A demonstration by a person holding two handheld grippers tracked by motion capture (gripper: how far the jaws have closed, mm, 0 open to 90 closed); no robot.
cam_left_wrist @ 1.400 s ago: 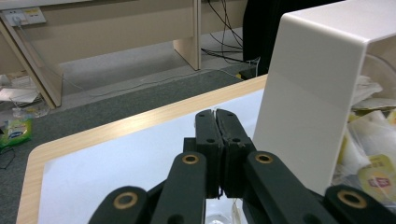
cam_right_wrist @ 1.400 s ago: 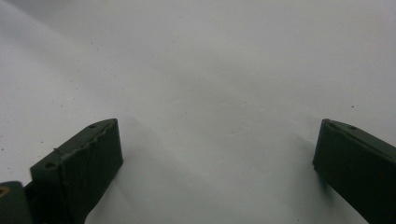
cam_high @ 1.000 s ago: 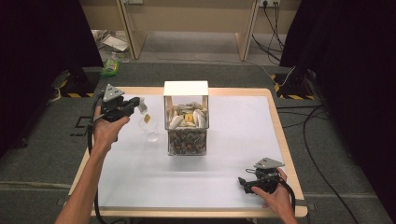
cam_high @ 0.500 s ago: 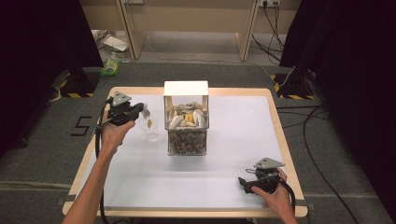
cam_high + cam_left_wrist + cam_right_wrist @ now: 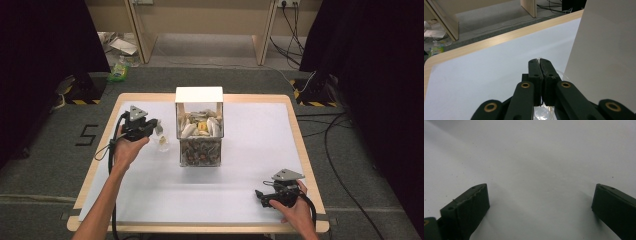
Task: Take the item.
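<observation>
**Left gripper pinching a clear bag beside the box**

Left gripper point(image 5: 156, 128), jaws pressed together on the top edge of a small clear plastic bag point(image 5: 162, 141). Seen along the jaws in the left gripper view point(image 5: 539, 65): thin clear film pinched between the two black pads, a wisp of it poking out past the tips, more of the bag point(image 5: 543, 113) visible low between the jaw arms. Hangs below the jaws in the high view, just left of the clear box point(image 5: 200, 131), over the white mat point(image 5: 250, 165); touching the mat or not, cannot tell. Something small and yellowish inside the bag, too small to make out.

Clear box standing near the middle of the table point(image 5: 292, 102), slightly toward the far side, white panel at its far wall, filled with pale and yellow pieces above and a darker layer below. White wall of the box close on the right in the left gripper view.

Right gripper point(image 5: 261, 196), down at the near right corner, low over the mat, well apart from box and bag. Jaws spread wide, nothing between them, bare white mat ahead in the right gripper view point(image 5: 540, 202).
</observation>
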